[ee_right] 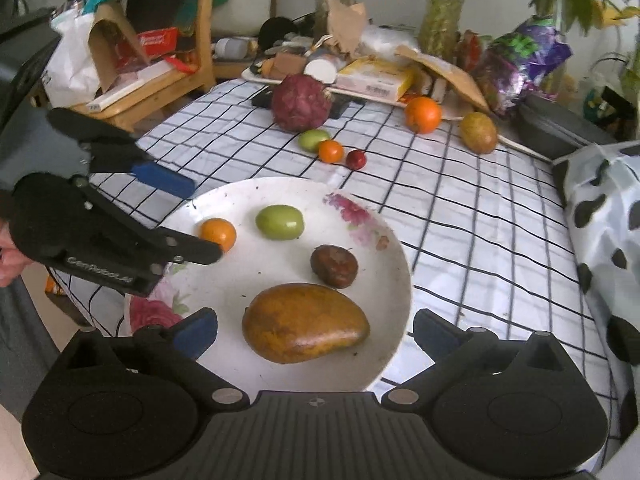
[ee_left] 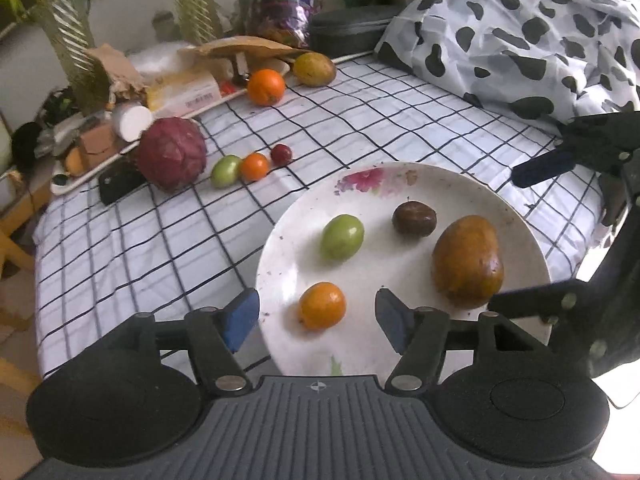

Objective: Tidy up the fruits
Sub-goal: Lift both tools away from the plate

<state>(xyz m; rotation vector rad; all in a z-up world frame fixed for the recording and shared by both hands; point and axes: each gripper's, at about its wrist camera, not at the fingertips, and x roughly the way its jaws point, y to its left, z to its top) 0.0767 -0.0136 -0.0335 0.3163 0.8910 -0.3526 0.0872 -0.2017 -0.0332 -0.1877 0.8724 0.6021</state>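
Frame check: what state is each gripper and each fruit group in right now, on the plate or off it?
left gripper: open, empty, over the plate's near edge
right gripper: open, empty
plate: holds four fruits
mango: on plate
small orange: on plate
large orange: on the cloth, off plate

This is a lived-in home. A bench (ee_right: 460, 216) wears a checked cloth, with a cow-print cover (ee_left: 520, 36) bunched at one side. A wooden chair (ee_right: 176, 76) is piled with bags and boxes, potted plants (ee_right: 444, 8) stand behind, and a flowered plate (ee_right: 372, 220) sits among torn paper packaging (ee_left: 240, 50).
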